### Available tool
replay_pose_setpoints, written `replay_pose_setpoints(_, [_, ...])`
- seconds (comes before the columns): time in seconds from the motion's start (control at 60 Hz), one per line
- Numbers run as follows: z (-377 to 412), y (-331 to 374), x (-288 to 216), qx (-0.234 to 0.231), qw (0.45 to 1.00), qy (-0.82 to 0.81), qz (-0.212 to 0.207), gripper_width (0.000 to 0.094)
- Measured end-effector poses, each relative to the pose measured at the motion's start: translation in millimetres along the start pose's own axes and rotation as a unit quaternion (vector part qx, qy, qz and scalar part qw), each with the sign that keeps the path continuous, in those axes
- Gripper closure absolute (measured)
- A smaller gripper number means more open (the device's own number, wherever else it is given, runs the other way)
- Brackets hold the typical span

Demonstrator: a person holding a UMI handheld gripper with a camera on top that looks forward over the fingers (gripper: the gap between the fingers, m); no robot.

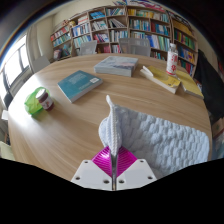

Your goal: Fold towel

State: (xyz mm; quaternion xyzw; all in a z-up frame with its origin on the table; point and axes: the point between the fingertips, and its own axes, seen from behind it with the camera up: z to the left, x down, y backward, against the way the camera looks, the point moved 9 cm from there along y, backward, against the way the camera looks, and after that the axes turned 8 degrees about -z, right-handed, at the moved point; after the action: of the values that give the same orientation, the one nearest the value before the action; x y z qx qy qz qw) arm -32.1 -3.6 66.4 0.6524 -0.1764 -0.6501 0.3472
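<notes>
A pale grey-white waffle-textured towel (165,140) lies on the round wooden table (70,125), to the right of and ahead of my fingers. One corner of it is pulled up into a peak (111,120) that runs down between my magenta pads. My gripper (113,160) is shut on this towel corner, both pads pressed against the fabric, holding it raised above the table.
A teal book (78,84) and a stack of books (117,65) lie beyond. A green and red object (40,101) sits near the table's left edge. Yellow items (165,77) and a white bottle (172,60) stand at the far right. Bookshelves (120,25) line the back wall.
</notes>
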Motion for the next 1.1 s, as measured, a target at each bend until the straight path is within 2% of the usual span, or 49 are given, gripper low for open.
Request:
replay_pose_setpoints(0.25, [-46,96,-72,-0.016,0.992,-0.098,-0.077,0.0905])
replay_pose_setpoints(0.333, [-88,124,-73,0.005,0.988,-0.129,-0.09,0.0901])
replay_pose_setpoints(0.417, [-137,134,-54,0.048,0.987,-0.133,-0.079,0.09])
replay_pose_setpoints(0.55, [-192,118,-5,0.112,0.983,-0.148,-0.016,0.0897])
replay_pose_setpoints(0.667, [-213,94,31,0.131,0.98,-0.148,0.015,0.0896])
replay_pose_setpoints(0.75, [-217,96,31,0.134,0.977,-0.164,0.01,0.0882])
replay_pose_setpoints(0.8, [-218,98,30,0.142,0.975,-0.172,0.012,0.0823])
replay_pose_setpoints(0.85, [-218,103,28,0.153,0.972,-0.178,0.01,0.0696])
replay_pose_setpoints(0.9, [-219,117,21,0.168,0.969,-0.179,0.007,0.0488])
replay_pose_setpoints(0.917, [-216,122,19,0.173,0.969,-0.177,0.002,0.0347])
replay_pose_setpoints(0.983, [-212,142,11,0.189,0.969,-0.158,-0.023,0.007])
replay_pose_setpoints(1.033, [-208,164,7,0.201,0.968,-0.147,-0.036,0.0114])
replay_pose_setpoints(1.1, [-199,193,7,0.22,0.964,-0.143,-0.041,0.0103])
